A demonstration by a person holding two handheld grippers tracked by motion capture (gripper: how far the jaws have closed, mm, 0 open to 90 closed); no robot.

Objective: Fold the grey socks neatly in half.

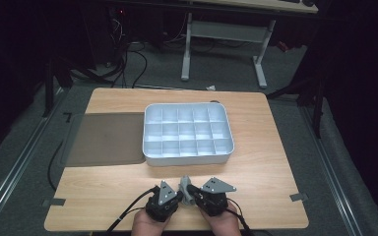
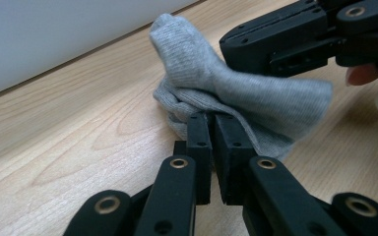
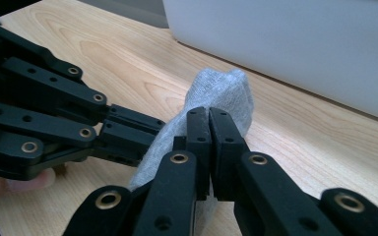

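Note:
A small grey sock (image 1: 184,184) lies bunched on the wooden table near its front edge, just in front of the white compartment tray (image 1: 189,159). Both grippers pinch it from opposite sides. My left gripper (image 2: 212,120) is shut on the sock's (image 2: 197,69) lower folds. My right gripper (image 3: 209,115) is shut on the sock's (image 3: 221,91) rounded end. In the high view the left gripper (image 1: 179,194) and right gripper (image 1: 191,190) meet tip to tip at the sock. A hand holds each one from the table's front edge.
The tray's white wall (image 3: 300,44) stands close behind the sock. A flat grey mat (image 1: 103,137) lies left of the tray. Bare wood spreads to either side of the grippers. Beyond the table, desk legs (image 1: 260,64) and cables sit on the floor.

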